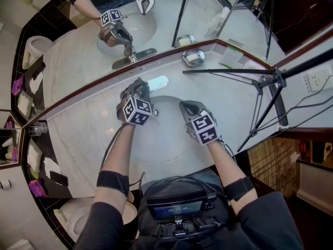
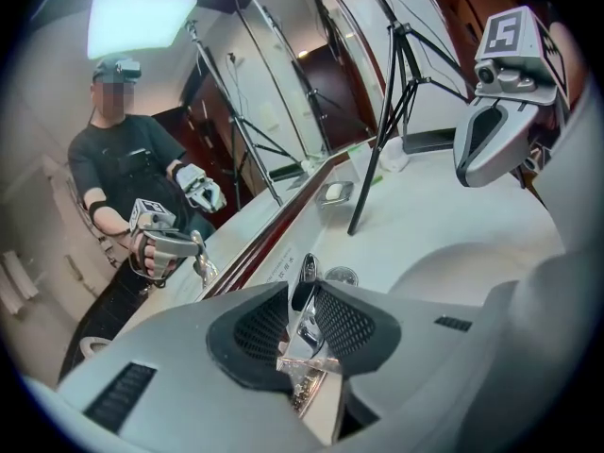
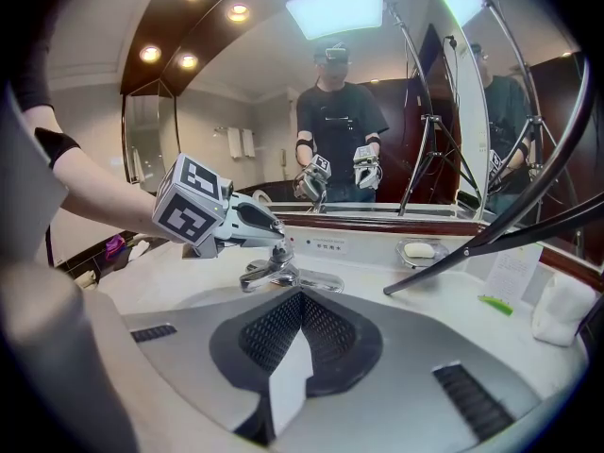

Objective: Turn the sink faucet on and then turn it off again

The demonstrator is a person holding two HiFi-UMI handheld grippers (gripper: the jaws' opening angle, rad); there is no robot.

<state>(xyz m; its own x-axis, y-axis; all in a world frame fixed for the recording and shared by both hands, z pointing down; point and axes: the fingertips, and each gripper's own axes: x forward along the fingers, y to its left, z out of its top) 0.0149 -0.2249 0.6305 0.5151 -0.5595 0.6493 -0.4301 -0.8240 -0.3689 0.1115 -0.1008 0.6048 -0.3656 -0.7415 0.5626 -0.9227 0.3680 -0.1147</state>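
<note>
Gripping the faucet handle (image 2: 304, 300), the left gripper (image 3: 274, 237) had its fingers clamped on the chrome lever from both sides. We saw the faucet (image 3: 283, 276) at the back rim of the sink (image 1: 161, 139), just under the mirror (image 1: 171, 14), on the marble counter (image 1: 83, 134). We logged the right gripper (image 3: 300, 298) over the basin's right side, clear of the faucet, fingers clenched together with nothing between them. A soap dish (image 1: 193, 57) sat on the counter right of the faucet, against the mirror. A black tripod (image 1: 265, 95) stood further right, one leg reaching across the counter.
</note>
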